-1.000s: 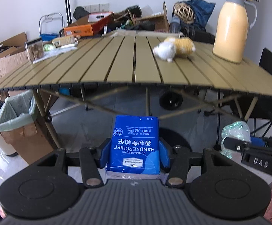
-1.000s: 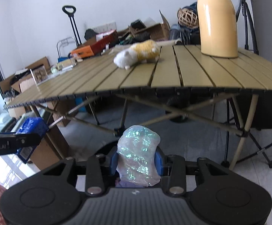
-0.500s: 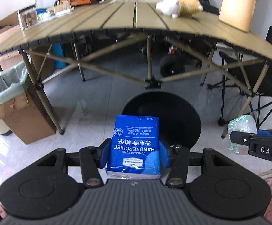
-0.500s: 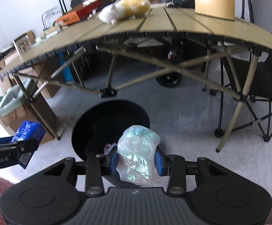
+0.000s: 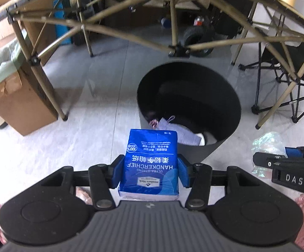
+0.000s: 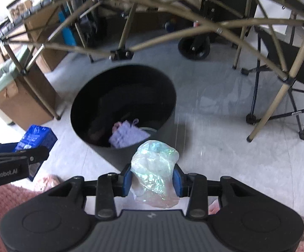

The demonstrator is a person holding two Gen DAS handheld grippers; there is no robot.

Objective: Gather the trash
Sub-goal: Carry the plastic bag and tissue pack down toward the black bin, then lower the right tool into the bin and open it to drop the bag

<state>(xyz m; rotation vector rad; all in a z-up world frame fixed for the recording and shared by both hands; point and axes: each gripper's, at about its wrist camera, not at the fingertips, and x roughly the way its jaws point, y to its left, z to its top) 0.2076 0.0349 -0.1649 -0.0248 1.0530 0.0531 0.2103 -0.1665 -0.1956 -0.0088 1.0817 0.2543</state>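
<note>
Tissue pack (image 5: 149,163) is pinched in my left gripper (image 5: 149,173), crinkly wrapper (image 6: 154,172) in my right gripper (image 6: 153,177), both near the black bin (image 5: 225,145). Light, squishy stuff, so I'd guess mid-body grips suit.

1. Your left gripper (image 5: 149,173) pinches a glossy blue plastic-wrapped handkerchief pack (image 5: 150,163).
2. Your right gripper (image 6: 153,180) squeezes a crinkled, iridescent plastic bag (image 6: 155,168).
3. The black bin (image 5: 225,145) looks smooth and matt.
4. You're over glossy floor tiles (image 5: 78,138).
</note>
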